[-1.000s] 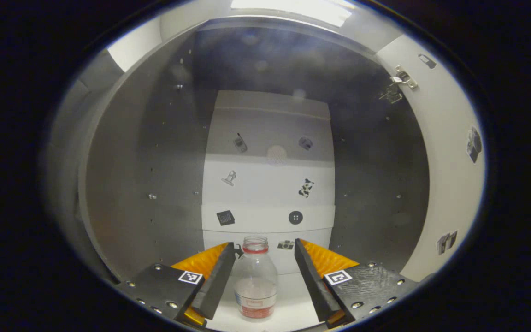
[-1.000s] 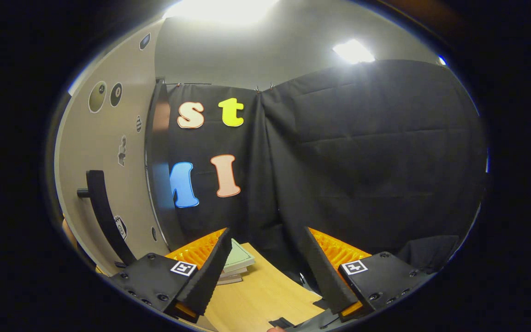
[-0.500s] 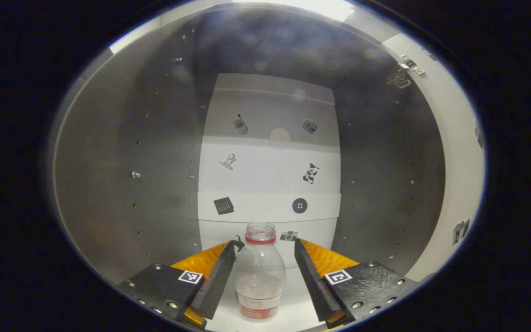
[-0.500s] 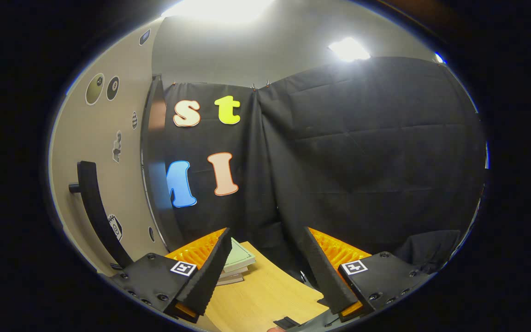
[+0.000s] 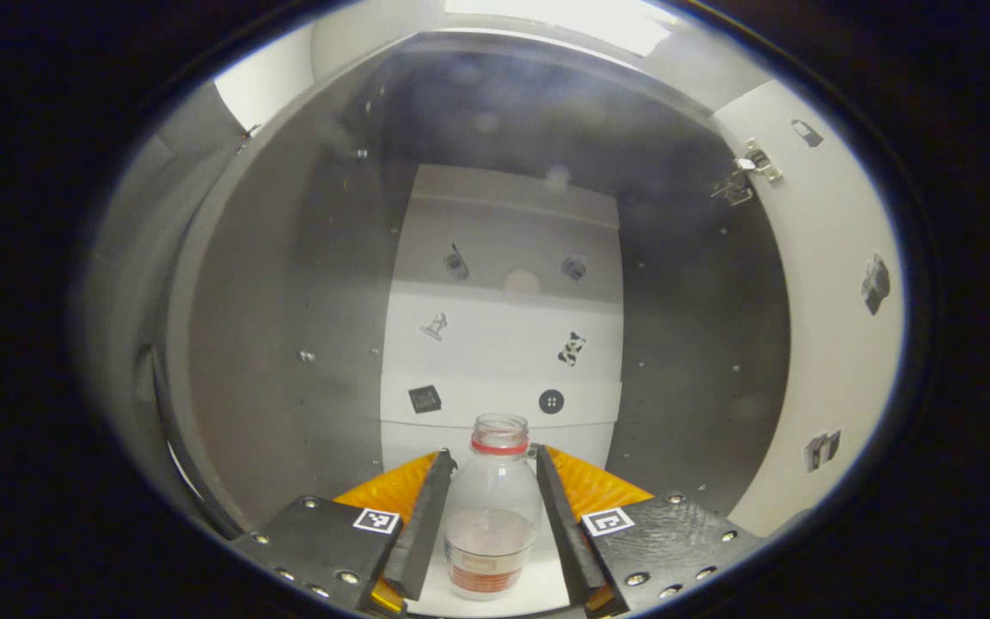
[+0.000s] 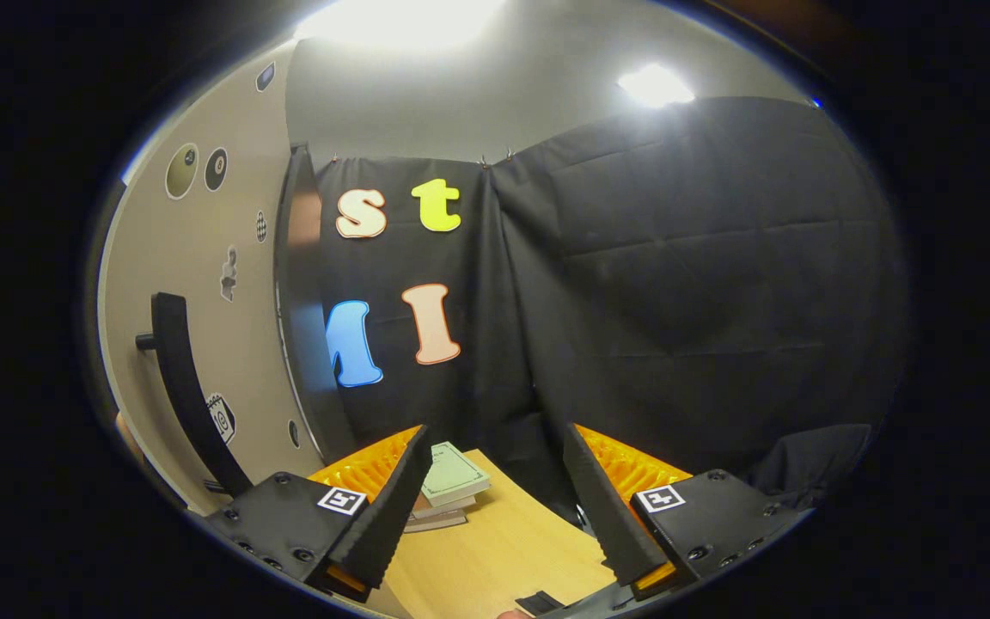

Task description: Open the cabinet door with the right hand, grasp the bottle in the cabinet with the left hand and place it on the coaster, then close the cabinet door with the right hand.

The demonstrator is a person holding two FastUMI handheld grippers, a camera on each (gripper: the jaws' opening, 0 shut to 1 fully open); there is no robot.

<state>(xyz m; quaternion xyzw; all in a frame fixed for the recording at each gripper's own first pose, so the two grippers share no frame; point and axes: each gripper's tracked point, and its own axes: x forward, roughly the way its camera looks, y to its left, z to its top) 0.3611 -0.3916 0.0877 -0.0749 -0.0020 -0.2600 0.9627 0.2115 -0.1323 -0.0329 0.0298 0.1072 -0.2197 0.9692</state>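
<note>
clear plastic bottle [image 5: 493,516]; matt wood-grain table [image 6: 495,550]; matt black cloth wall [image 6: 701,284].

Inside the cabinet [image 5: 289,327] the dark side walls stand well clear on both sides. The bottle [image 5: 493,516] fills the gap between the left gripper [image 5: 492,524] jaws, apparently touching both. The open door [image 6: 194,284] and handle [image 6: 186,387] flank the right gripper [image 6: 495,507]; the table [image 6: 495,550] ahead lies open beside stacked books [image 6: 452,490].

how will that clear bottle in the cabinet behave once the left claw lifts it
The bottle looks like thin clear plastic holding only a little liquid, so probably light and may flex if squeezed. It seems to have no cap, so tilting could spill. The left claw grips it low, so it may wobble.
</note>
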